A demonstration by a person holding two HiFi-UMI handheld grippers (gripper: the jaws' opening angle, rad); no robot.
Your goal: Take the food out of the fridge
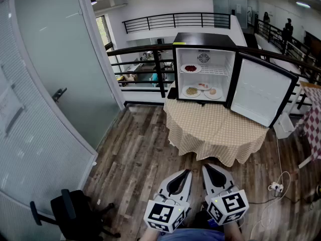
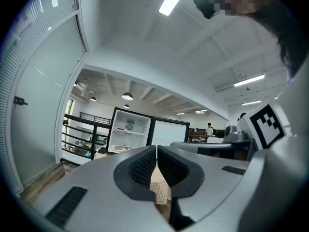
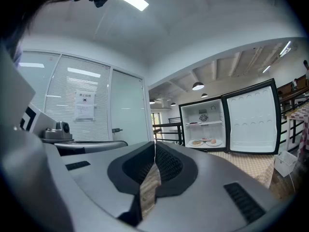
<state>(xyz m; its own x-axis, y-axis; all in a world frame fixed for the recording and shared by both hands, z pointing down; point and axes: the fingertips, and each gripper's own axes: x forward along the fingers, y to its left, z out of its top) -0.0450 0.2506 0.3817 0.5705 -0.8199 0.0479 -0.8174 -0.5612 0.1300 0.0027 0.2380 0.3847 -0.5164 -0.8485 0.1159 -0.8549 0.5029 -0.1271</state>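
A small black fridge stands on a round table with a checked cloth, its door swung open to the right. On its upper shelf is a plate of red food. Two plates of food rest on the bottom. My left gripper and right gripper hang low in front of me, well short of the table, both shut and empty. The fridge shows far beyond the left gripper. The right gripper also points toward the fridge.
A frosted glass door with a handle lines the left side. A black office chair stands at lower left. A dark railing runs behind the table. A white cable and plug strip lie on the wooden floor at right.
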